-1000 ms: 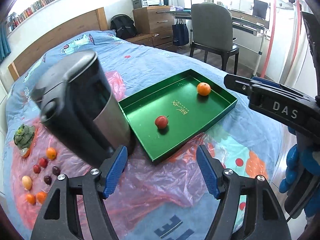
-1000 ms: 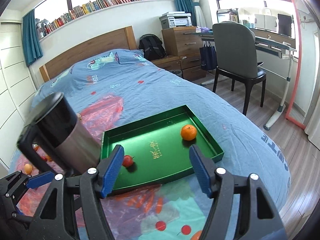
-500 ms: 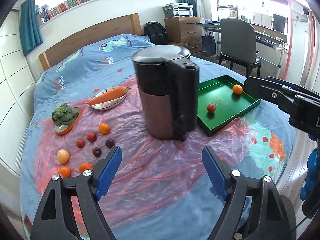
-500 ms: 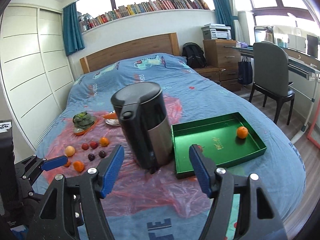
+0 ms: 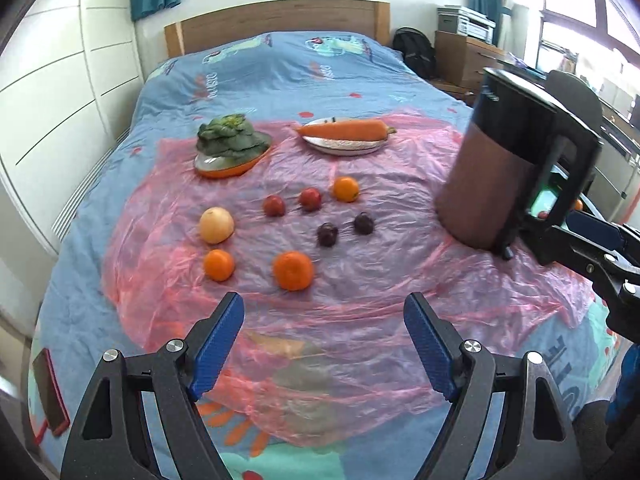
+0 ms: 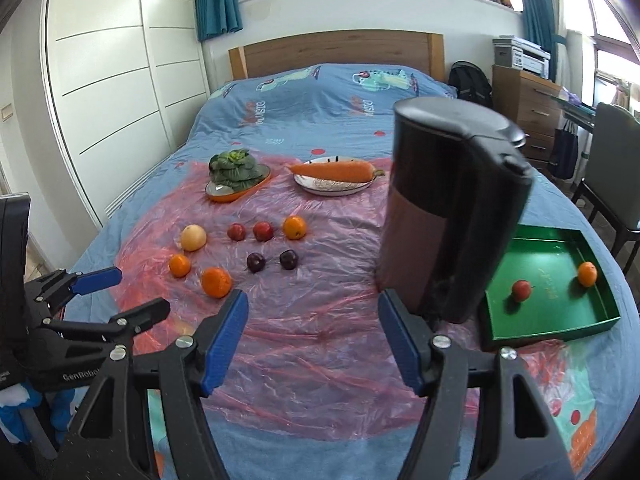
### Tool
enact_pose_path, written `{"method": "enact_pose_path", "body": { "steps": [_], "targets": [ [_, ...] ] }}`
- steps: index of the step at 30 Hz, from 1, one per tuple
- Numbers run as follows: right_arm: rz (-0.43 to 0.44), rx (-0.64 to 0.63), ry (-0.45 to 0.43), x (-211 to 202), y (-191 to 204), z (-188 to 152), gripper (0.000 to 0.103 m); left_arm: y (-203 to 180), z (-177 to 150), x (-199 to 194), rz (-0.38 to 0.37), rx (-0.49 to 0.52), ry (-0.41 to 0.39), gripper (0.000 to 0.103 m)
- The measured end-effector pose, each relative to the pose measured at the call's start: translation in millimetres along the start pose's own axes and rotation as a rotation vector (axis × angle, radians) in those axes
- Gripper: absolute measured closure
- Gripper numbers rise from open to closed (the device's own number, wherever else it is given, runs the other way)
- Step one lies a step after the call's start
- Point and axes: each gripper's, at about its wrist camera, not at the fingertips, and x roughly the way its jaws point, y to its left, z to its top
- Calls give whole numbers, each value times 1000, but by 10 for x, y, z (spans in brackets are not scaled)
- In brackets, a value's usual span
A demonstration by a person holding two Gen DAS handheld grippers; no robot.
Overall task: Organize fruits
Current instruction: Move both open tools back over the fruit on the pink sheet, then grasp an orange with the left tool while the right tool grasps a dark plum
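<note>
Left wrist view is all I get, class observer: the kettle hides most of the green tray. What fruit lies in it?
Observer: The tray holds two: a red fruit and an orange.
Operator: Do they touch?
Observer: No. The red fruit lies towards the left side, the orange by the right wall.
Operator: Is the right gripper carrying anything?
Observer: No. The right gripper is open, with nothing between its fingers.
</note>
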Motion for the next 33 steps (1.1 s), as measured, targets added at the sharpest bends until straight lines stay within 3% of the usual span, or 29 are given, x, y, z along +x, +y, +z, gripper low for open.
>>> {"method": "enact_pose_path", "body": {
  "steps": [6, 16, 28, 33],
  "targets": [
    [42, -37, 73, 769, 157, 107, 11, 595, -2, 451, 47, -109, 41, 25],
    [103, -112, 172, 1966, 244, 283, 38, 1094, 5, 1178, 91, -208, 88, 25],
    [125, -187, 239, 2520, 217, 253, 58, 1193, -37, 1591, 107, -255, 119, 26],
    [137, -189, 242, 2597, 194, 262, 72, 1255, -28, 1687, 105, -283, 122, 32]
  ]
}}
